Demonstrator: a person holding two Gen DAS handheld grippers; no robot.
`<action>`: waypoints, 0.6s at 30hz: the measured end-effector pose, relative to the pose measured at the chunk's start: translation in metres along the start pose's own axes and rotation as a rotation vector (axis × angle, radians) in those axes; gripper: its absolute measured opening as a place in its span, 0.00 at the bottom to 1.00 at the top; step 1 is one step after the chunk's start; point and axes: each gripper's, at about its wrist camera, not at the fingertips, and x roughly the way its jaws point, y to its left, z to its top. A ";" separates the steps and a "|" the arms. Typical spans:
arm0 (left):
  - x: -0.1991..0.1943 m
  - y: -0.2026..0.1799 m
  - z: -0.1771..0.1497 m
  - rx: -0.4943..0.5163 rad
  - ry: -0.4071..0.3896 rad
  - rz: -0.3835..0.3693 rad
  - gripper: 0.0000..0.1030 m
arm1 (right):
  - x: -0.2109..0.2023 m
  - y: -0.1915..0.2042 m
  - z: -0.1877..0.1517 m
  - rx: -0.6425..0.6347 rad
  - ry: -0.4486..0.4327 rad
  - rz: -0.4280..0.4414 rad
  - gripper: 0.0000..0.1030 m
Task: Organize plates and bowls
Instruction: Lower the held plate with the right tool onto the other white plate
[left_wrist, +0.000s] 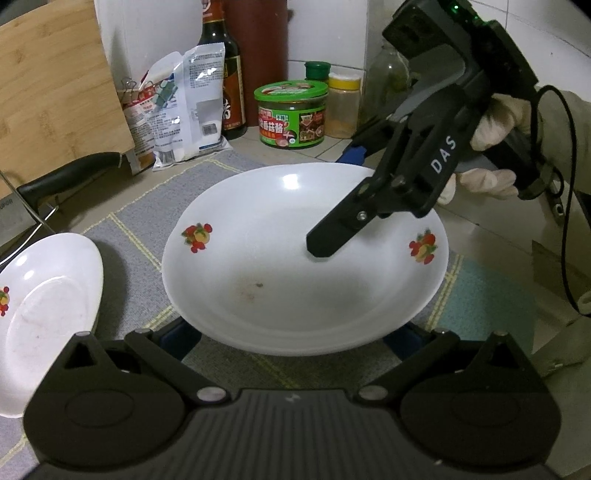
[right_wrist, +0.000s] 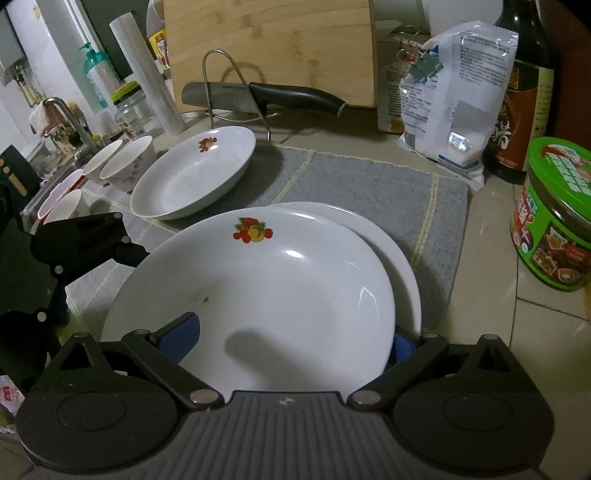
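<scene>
Top plate (right_wrist: 258, 291): we see it lying skewed on a second plate (right_wrist: 402, 258), both over the grey mat (right_wrist: 351, 184).
Right tongs (right_wrist: 291, 345): we find them spread wide around its near rim, gripping nothing.
Left tongs (left_wrist: 291, 338): likewise wide apart at the rim.
Third plate (right_wrist: 192, 173): well apart, near the cups (right_wrist: 125, 162).

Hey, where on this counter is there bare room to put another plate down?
The grey mat is bare between the lone plate, the stacked plates and the white bag. Bare tile runs between the mat's edge and the green tin. Crowded: the sink side, with bowls, and the back by the knife and cutting board.
</scene>
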 end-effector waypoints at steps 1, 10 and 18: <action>0.000 0.000 0.000 0.001 0.000 0.002 1.00 | -0.001 0.001 -0.001 0.000 0.001 -0.003 0.99; 0.000 0.000 0.001 -0.009 0.003 0.005 1.00 | -0.009 0.006 -0.005 0.016 0.004 -0.033 1.00; -0.001 0.000 0.002 -0.022 0.006 0.007 1.00 | -0.013 0.013 -0.005 0.020 0.015 -0.075 1.00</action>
